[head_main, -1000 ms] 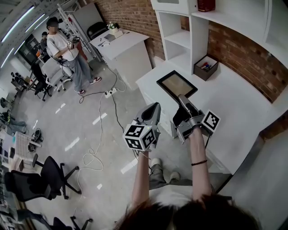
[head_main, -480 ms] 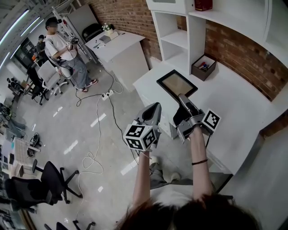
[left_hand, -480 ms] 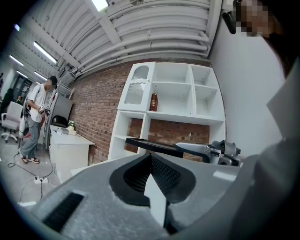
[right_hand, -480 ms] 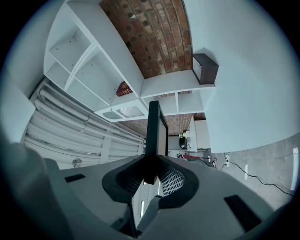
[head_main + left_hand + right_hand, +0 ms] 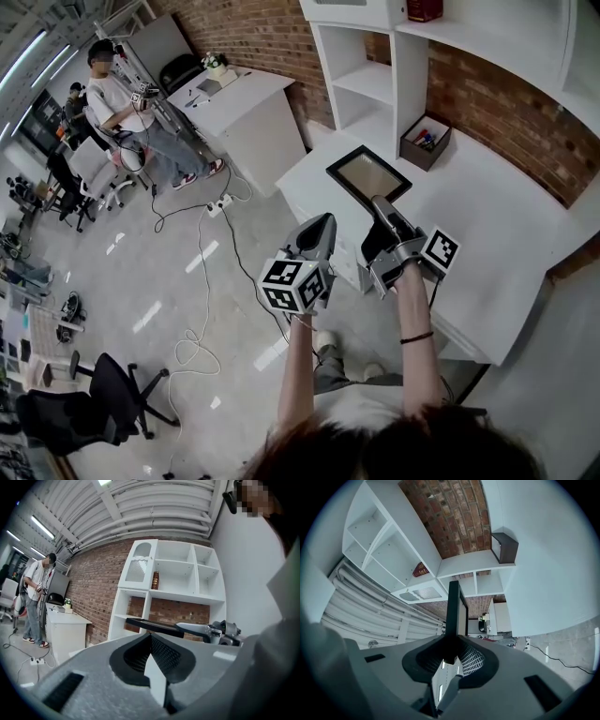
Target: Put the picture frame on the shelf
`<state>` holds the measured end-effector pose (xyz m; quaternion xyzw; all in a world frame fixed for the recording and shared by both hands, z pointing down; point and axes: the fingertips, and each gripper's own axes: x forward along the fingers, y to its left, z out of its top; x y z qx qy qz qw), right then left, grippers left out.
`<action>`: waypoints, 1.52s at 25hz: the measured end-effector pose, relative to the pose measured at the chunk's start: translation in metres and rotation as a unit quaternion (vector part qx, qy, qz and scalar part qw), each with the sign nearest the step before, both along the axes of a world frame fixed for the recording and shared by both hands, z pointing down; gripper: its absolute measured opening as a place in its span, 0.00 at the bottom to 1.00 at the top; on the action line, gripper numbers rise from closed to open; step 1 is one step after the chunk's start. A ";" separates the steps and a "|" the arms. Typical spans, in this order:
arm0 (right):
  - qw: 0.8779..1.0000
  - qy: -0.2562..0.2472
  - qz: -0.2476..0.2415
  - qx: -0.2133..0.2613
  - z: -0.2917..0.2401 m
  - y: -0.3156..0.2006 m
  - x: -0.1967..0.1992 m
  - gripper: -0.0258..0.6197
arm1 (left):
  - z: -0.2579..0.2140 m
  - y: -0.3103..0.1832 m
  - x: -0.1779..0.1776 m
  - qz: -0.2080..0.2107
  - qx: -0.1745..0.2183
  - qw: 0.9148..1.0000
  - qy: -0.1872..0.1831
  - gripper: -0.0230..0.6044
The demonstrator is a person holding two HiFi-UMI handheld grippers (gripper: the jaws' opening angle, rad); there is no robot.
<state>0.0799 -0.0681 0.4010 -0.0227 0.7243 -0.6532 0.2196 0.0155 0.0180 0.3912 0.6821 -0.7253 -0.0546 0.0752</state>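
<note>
Gripping a black rectangular picture frame [image 5: 367, 175] with a brownish glass pane by its near edge, the right gripper [image 5: 378, 204] holds it roughly flat in the air. The frame is at the centre of the head view, over the near corner of a smooth white counter [image 5: 487, 216]. In the right gripper view the jaws are clamped on the thin black moulding, between ribbed dark pads. The left gripper [image 5: 323, 223], lower left of it, has its jaws pressed together with nothing between them. A boxy white shelf unit [image 5: 373, 82] of flat painted boards stands at upper middle against a rough red brick wall [image 5: 272, 28], well apart from the frame. A small dark open box [image 5: 427, 141] sits on the counter beside the unit.

The frame appears to be mid-carry, not yet on a shelf. To place it well, the grip should be firm on the rim rather than the glass. The frame should enter an open compartment level and clear of the box. It should rest fully on the board before the jaws part. Glass is slick and breakable, so a slow approach seems wise.
</note>
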 end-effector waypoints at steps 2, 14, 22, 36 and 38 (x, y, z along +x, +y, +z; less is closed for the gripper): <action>1.000 0.000 0.003 -0.003 0.003 -0.002 -0.008 0.16 | 0.003 -0.003 -0.009 0.004 -0.004 1.000 0.001 0.05; 0.999 0.010 0.032 -0.007 0.014 -0.014 -0.052 0.16 | 0.009 -0.023 -0.059 0.035 -0.006 0.999 0.010 0.05; 0.998 0.013 0.056 -0.008 0.011 -0.025 -0.068 0.16 | 0.006 -0.041 -0.076 0.066 -0.001 0.998 0.013 0.05; 0.995 0.014 0.101 -0.012 0.015 -0.039 -0.106 0.16 | 0.006 -0.060 -0.123 0.107 0.003 0.994 0.013 0.05; 0.994 0.011 0.108 -0.012 0.015 -0.040 -0.112 0.16 | 0.006 -0.061 -0.128 0.115 0.002 0.993 0.009 0.05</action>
